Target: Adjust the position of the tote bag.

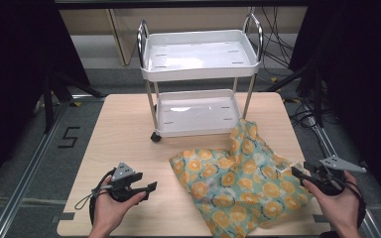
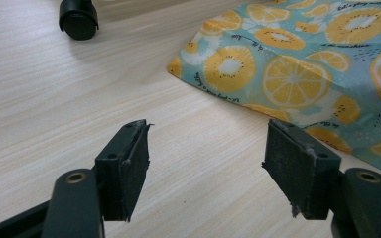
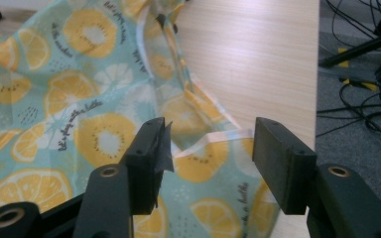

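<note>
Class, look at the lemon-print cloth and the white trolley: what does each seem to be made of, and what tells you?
Lemon-print cloth: thin woven fabric, matt; it rumples into soft folds and has a stitched hem. White trolley: trays probably glossy moulded plastic, perhaps painted metal, given their sheen and slots; its posts and handles look like polished metal, bright and reflective.

Lab: aluminium rails (image 1: 25, 171), loose cables (image 1: 305, 116), floor marker.

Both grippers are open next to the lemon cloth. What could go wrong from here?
The right gripper hovers over a thin ribbon edge of the cloth; closing may catch only that strip. The cloth overhangs the table near edge and may slide off. Its far corner leans on the cart, so pulling might nudge it.
</note>
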`<state>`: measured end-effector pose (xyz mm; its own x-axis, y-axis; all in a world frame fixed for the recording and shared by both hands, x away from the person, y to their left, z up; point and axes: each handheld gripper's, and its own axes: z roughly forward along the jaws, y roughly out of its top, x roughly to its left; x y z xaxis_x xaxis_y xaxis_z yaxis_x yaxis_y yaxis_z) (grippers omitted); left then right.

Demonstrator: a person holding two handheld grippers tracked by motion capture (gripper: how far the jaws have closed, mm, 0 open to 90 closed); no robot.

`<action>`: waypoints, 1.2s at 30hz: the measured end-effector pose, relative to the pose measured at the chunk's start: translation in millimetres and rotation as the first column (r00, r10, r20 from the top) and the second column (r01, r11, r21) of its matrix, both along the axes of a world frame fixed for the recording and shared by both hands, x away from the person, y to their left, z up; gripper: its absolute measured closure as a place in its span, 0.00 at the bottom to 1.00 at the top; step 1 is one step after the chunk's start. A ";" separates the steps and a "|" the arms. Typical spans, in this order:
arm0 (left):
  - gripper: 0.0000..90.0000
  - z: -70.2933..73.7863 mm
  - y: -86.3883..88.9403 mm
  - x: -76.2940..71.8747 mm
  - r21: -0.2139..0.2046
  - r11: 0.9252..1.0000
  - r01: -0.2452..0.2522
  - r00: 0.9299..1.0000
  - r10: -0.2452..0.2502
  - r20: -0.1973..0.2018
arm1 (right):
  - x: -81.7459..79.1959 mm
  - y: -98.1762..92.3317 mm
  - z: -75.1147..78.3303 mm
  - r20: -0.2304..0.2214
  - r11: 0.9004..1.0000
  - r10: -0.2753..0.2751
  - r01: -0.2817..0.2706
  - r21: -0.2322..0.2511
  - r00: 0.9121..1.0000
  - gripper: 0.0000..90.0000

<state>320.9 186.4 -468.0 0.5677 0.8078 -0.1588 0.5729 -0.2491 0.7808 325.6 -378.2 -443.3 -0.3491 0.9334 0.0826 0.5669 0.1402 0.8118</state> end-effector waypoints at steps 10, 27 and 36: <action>0.37 -0.2 -3.3 -2.8 -0.010 1.000 -0.012 1.000 0.012 0.014 | -4.4 -16.3 6.6 -0.138 1.000 -0.016 0.019 0.021 0.990 0.43; 0.36 -0.1 -3.4 -2.5 0.021 1.000 0.005 1.000 -0.005 0.014 | 10.7 -14.1 -26.1 -0.360 0.999 -0.047 0.038 -0.030 0.932 0.35; 0.36 -0.6 -3.4 -2.8 0.019 1.000 0.007 1.000 -0.007 0.010 | 22.1 -7.4 -36.3 -0.371 0.992 -0.024 -0.024 -0.124 0.929 0.39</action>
<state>318.1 183.0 -468.6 0.5749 0.8066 -0.1374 0.5632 -0.2682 0.7816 347.6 -385.6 -479.6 -0.3158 0.9446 0.0896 0.8238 0.2260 0.5199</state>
